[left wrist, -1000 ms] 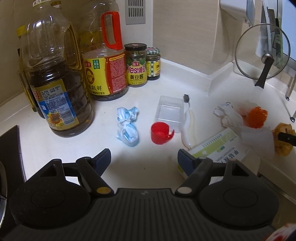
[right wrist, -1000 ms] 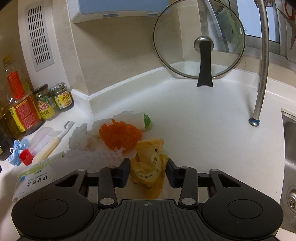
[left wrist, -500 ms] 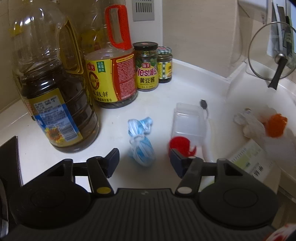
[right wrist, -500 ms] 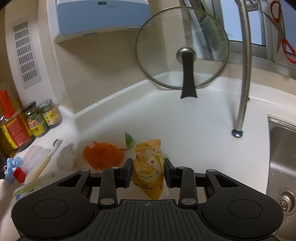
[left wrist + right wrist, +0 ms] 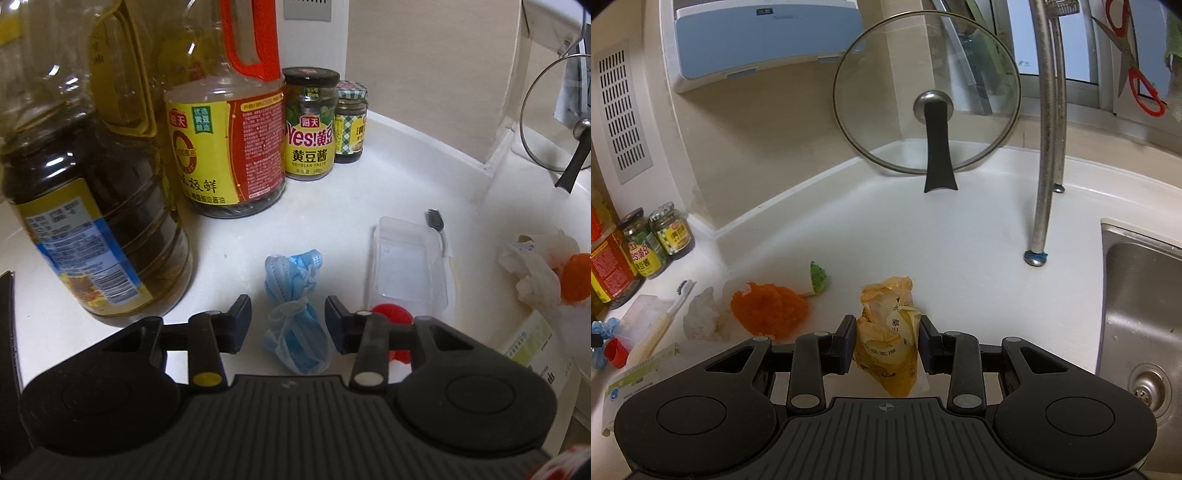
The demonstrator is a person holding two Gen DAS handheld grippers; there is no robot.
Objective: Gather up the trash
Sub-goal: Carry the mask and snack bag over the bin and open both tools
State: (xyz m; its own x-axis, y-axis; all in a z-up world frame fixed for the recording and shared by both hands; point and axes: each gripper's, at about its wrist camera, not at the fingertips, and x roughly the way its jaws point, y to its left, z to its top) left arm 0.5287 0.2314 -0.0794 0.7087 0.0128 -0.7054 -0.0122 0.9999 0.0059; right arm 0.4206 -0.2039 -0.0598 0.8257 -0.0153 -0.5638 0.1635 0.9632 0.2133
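Trash is gripped: a yellow wrapper (image 5: 888, 345) is pinched by the right gripper (image 5: 887, 345). A blue face mask (image 5: 295, 314) is flanked, untouched, by the closing left gripper (image 5: 288, 325).

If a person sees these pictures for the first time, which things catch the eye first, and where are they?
The crumpled yellow wrapper, clamped in the right hand-held gripper above the white counter. Next, the bundled blue face mask between the open fingers of the left hand-held gripper, which have just been closing. Behind, a glass lid leans at the wall.
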